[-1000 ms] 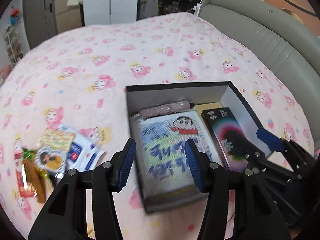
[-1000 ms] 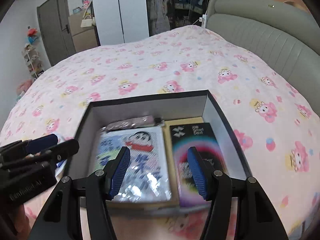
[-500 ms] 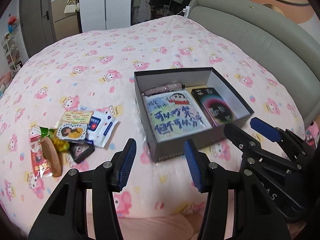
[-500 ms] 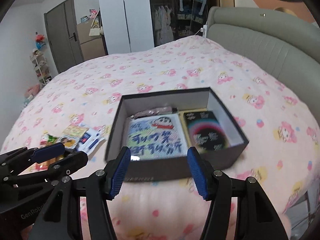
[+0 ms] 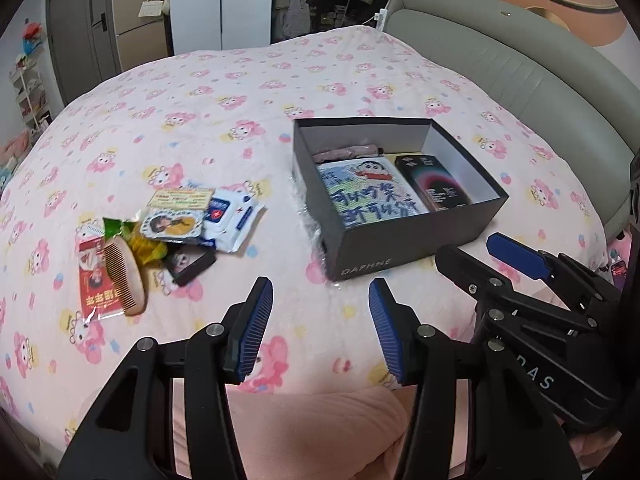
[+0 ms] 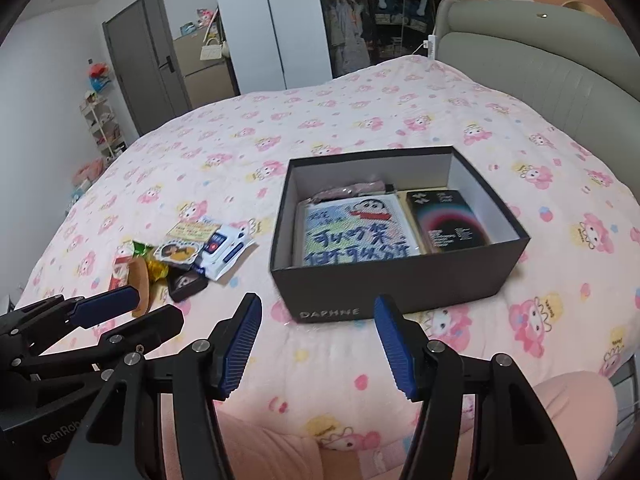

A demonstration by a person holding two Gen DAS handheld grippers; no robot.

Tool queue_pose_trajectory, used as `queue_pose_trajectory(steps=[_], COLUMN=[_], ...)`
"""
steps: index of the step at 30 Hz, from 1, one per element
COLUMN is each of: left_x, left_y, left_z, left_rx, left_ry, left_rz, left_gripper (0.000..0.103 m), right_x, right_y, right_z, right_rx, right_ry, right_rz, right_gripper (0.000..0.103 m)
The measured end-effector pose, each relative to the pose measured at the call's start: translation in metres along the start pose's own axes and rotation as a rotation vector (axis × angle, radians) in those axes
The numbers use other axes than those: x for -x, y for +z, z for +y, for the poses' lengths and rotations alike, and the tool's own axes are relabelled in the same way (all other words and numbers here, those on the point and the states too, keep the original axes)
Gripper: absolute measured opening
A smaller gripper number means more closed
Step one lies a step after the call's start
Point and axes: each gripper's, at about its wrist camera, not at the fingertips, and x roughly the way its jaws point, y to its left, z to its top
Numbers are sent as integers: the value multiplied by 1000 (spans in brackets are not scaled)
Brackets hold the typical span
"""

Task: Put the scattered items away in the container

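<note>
- Sitting on the pink patterned bed [image 5: 224, 92], the black box [image 5: 416, 236] is holding a cartoon-printed packet [image 5: 370, 194], a dark carton [image 5: 434, 184] to its right and a pinkish roll [image 5: 346, 153] along the far wall.
- Lying well left of the box, the scattered pile [image 5: 160, 236] is showing a wooden comb [image 5: 122, 276], a wipes pack [image 5: 230, 220] and snack packets.
- Hovering near the bed's near edge, the left tongs [image 5: 320, 330] and right tongs [image 6: 318, 346] are standing open, gripping nothing.
</note>
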Motion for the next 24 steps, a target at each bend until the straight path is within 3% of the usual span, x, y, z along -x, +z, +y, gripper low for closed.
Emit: queue_pose_trajectory(steps=[13,18,24], left_x=[18,19,0], left_y=[-14,-22,-34], left_z=[77,125,176], left_rx=[105,239,377], left_ry=[102,113,99], left_rz=[14,9,54], left_gripper=[51,51,51], right_x=[-23,-42,-81], right_y=[6,18,19], right_z=[78,118,149], right_rx=[94,153,167], right_ry=[90,140,204], right_rz=[22,20,93], right_gripper=[56,56,56])
